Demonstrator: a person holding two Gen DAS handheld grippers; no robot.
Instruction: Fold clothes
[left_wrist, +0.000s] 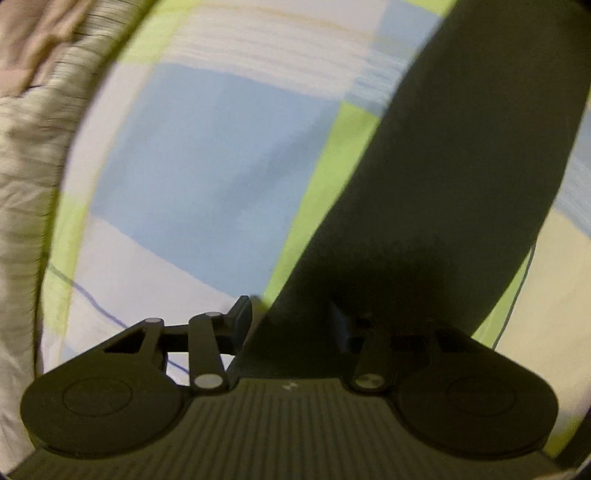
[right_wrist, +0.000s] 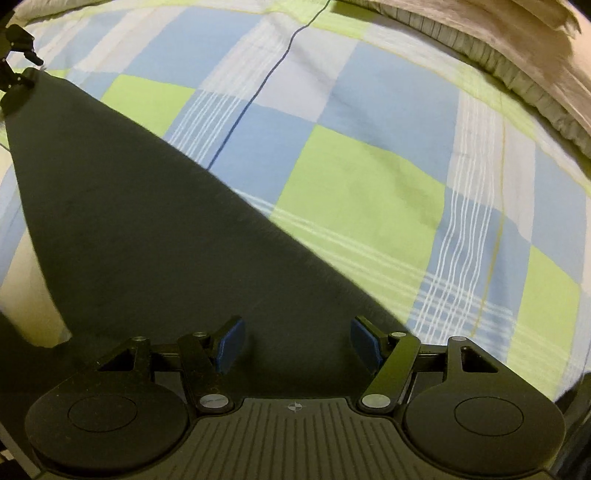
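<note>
a dark cloth (right_wrist: 155, 229), plain and near-black, is stretched in a taut band above a bed between the two tools. the left tool (left_wrist: 291, 321) has one end of it between its fingers; the cloth hides much of the gap, so how tightly the fingers press cannot be read, but the cloth runs straight out from them and the same tool shows in the right wrist view at the far end of the band, at the upper left, with the cloth's corner at its tips. the right tool (right_wrist: 297, 343) stands with its blue pads (right_wrist: 231, 343) wide apart and the cloth lying between and under them, touching neither pad as far as can be seen.

judged by this, the step is one of carrying or spreading the garment over the bed, or of bringing one end across for a fold; the views fit either. the right tool would need to close on the near edge if it is to bear its share. the left wrist view is blurred, which suggests motion.

the bed (right_wrist: 362, 184) wears a checked sheet of blue, lime green and white with thin stripes, smooth and fairly flat. along its far edge lies a ruffled grey-beige bedding (right_wrist: 517, 74). little of the room beyond shows.
</note>
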